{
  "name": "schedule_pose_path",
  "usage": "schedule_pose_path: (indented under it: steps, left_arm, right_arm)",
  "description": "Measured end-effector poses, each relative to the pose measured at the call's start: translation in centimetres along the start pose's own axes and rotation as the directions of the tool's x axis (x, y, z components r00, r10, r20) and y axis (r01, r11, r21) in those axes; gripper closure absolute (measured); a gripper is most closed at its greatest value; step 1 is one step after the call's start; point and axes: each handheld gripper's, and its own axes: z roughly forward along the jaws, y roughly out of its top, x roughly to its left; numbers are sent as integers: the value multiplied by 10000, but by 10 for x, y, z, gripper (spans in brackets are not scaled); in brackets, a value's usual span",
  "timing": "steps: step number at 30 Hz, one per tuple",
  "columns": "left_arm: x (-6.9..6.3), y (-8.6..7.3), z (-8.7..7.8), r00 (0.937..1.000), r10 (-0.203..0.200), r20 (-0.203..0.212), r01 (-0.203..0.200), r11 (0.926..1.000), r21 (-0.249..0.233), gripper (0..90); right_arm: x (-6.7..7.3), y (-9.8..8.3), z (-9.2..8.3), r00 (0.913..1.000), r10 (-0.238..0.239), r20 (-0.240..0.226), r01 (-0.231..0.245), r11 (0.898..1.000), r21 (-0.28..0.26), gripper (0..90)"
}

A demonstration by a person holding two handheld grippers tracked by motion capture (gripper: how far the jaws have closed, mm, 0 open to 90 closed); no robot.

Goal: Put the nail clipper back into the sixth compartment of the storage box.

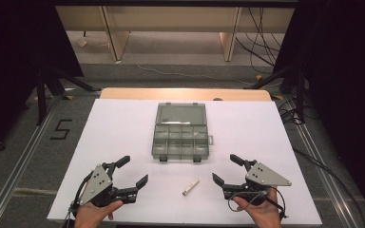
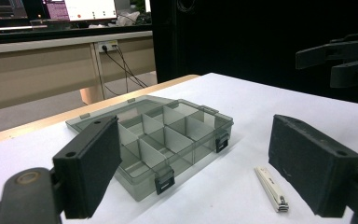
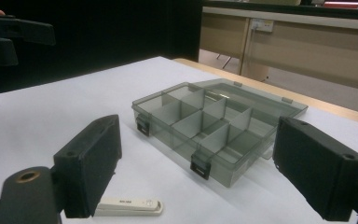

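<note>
- The left gripper (image 1: 134, 172) is held by a hand (image 1: 93, 214) at the near edge of the table, toward its near left corner. Its two black jaws stand wide apart and hold nothing.
- The right gripper (image 1: 224, 169) is held by the other hand (image 1: 261, 212) at the near edge, toward the near right corner. Its jaws also stand wide apart and are empty.
- A small white nail clipper (image 1: 190, 186) lies flat on the white table (image 1: 119, 128), between the two grippers and close to the near edge. It touches neither gripper. In the left gripper view the clipper (image 2: 271, 188) lies just beside the right-hand jaw; in the right gripper view the clipper (image 3: 129, 206) lies partly behind the left-hand jaw.
- Farther in, around the middle of the table, stands a grey transparent organizer box (image 1: 180, 141) with its lid (image 1: 180, 114) open and laid back toward the far edge. Dividers split the box into small compartments, which look empty.
- Two dark latches (image 1: 196, 159) hang on the near wall of the box.
- Beyond the far edge there are light wooden desks (image 1: 171, 21) and cables (image 1: 259, 35) on the floor.
</note>
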Motion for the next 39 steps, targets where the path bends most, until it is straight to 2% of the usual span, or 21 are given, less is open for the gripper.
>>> schedule_pose_path:
  steps: [4,9,12,13,15,17,20,21,22,23,25,27,31,33,35,36,37,39]
  left_arm:
    - [0,0,0,10000,-24,-9,24,10000,-13,163]
    - [0,0,0,10000,-11,1,11,10000,8,163]
    - [-1,0,0,10000,-15,-1,15,10000,25,163]
    - [0,0,0,10000,-13,-3,13,10000,14,163]
    - [-1,0,0,10000,13,26,-13,10000,-7,163]
    - [-1,0,0,10000,-17,38,17,10000,-1,163]
    - [-1,0,1,10000,-2,39,2,10000,7,163]
    - [-1,0,1,10000,-14,33,14,10000,20,163]
    - [-1,0,1,10000,46,32,-46,10000,29,163]
    - [0,0,1,10000,52,19,-52,10000,24,163]
    - [0,0,1,10000,71,24,-71,10000,5,163]
    - [-1,0,1,10000,-7,10,7,10000,14,163]
    - [0,-1,2,9999,64,81,-64,9999,-111,163]
    - [-1,0,1,10000,34,12,-34,10000,-7,163]
    - [-1,0,1,10000,16,-9,-16,10000,6,163]
    - [0,0,1,9999,105,3,-105,9999,11,163]
    - [-1,0,1,10000,-3,-13,3,10000,21,163]
    - [0,-1,1,10000,75,10,-75,10000,1,163]
  right_arm:
    - [-1,0,0,9997,-58,-217,62,9998,180,161]
    - [0,1,1,10000,-60,-66,61,9998,172,159]
    - [0,1,3,9998,-191,-49,192,9995,232,158]
    - [1,2,3,9996,-260,-49,262,9989,401,158]
    - [1,2,5,9994,-342,-100,345,9991,259,158]
    - [2,3,4,9991,-434,-35,435,9978,493,158]
    - [2,3,6,9986,-470,-227,480,9978,457,160]
    - [0,4,7,9976,-693,-91,696,9968,382,176]
    - [0,4,7,9976,-693,-91,696,9968,382,176]
    - [2,5,8,9985,-423,-344,439,9979,486,187]
    - [2,8,8,9973,-699,-206,708,9965,453,202]
    - [0,12,11,9956,-869,-354,889,9944,574,220]
    - [0,13,17,9945,-946,-450,980,9919,803,236]
    - [0,13,23,9927,-1050,-594,1101,9898,899,267]
    - [-1,14,27,9920,-914,-867,1009,9885,1124,282]
    - [-2,16,31,9901,-914,-1069,1059,9846,1390,294]
    - [-3,17,33,9891,-1026,-1060,1173,9828,1428,306]
    - [-3,19,38,9876,-1034,-1183,1216,9799,1584,320]
